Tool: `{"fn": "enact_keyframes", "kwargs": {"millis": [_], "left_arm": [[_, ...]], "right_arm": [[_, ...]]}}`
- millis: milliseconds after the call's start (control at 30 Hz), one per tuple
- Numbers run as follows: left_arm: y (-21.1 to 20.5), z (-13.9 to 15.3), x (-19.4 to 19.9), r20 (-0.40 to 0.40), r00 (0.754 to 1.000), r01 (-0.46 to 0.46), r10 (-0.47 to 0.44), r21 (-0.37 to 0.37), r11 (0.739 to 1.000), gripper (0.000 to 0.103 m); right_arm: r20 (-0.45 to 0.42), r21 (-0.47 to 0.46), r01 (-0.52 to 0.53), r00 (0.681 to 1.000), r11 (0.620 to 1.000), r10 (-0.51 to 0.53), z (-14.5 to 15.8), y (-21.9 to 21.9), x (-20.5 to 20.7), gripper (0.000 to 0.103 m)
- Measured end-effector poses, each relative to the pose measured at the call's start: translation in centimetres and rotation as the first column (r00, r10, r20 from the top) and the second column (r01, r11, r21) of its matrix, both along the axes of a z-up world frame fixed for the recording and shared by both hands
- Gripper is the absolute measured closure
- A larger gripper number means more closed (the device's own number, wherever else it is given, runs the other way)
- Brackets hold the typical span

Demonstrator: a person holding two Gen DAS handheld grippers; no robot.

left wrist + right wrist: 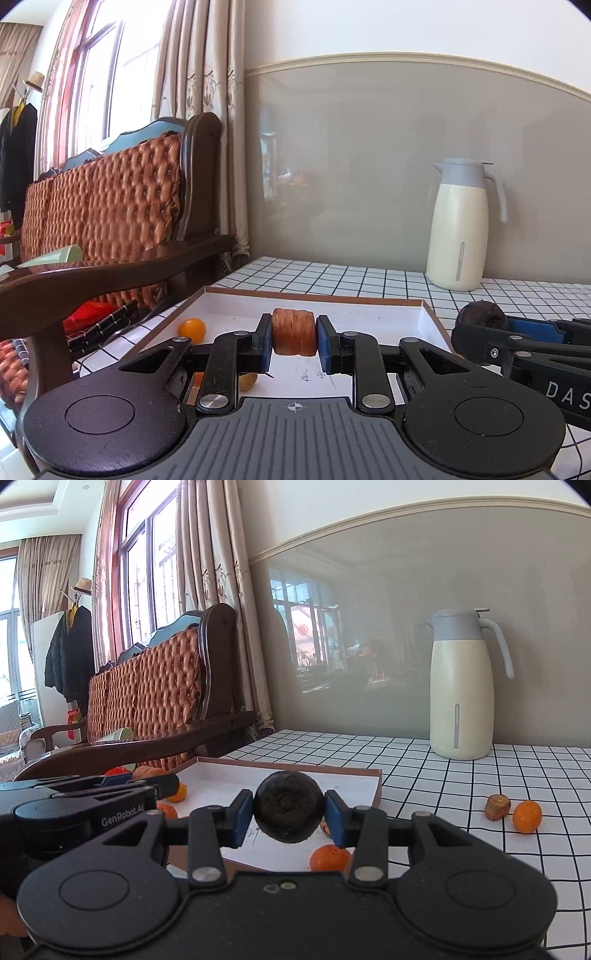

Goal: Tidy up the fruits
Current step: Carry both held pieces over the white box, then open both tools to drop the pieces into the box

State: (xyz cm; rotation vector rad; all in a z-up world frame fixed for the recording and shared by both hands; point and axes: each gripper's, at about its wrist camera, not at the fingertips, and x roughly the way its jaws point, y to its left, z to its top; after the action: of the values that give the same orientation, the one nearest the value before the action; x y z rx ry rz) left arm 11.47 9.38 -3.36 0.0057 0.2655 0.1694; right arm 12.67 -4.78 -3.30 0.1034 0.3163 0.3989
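Covering the whole foreground, a worktop (461, 775) with a white, black-gridded surface carries everything; a wooden sofa (122, 206) with woven orange backing stands beside it on the left. A cream thermos jug (463, 686) with grey lid stands upright at the back of the worktop, near the wall. A shallow white tray (424, 314) with brown rim lies flat in front of both grippers. Left gripper (294, 338): jaws closed on a ribbed orange-brown round fruit (294, 332), held above the tray. Right gripper (289, 812): jaws closed on a dark, near-black round fruit (289, 808), held over the tray's near right part. In the tray: a small orange (192, 329) near the left wall, a yellowish piece (248, 381) close to the near edge. In the right wrist view a mandarin (330, 857) lies at the tray's near right corner; whether inside or just outside, cannot tell. On the worktop well right of the tray, a brownish fruit chunk (498, 806) sits just beside another small orange fruit (527, 816).
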Motion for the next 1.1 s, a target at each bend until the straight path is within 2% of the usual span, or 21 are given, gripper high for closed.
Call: {"fn": "enact_keyframes", "kwargs": {"millis": [333,1100], "left_arm": [[3.0,0.1,2.4,0.005,0.998,-0.062,0.062,-0.001,0.998,0.078],[7.0,-2.1,9.5,-0.08,0.989,-0.13,0.127,-0.028,0.991,0.078]], "right_arm": [[0.011,-0.014,0.025,1.0,1.0,-0.025,-0.3,1.4,2.1,0.069],[-0.051,-0.035,0.072,0.996,0.997,-0.074,-2.1,3.1,7.0,0.069]]}}
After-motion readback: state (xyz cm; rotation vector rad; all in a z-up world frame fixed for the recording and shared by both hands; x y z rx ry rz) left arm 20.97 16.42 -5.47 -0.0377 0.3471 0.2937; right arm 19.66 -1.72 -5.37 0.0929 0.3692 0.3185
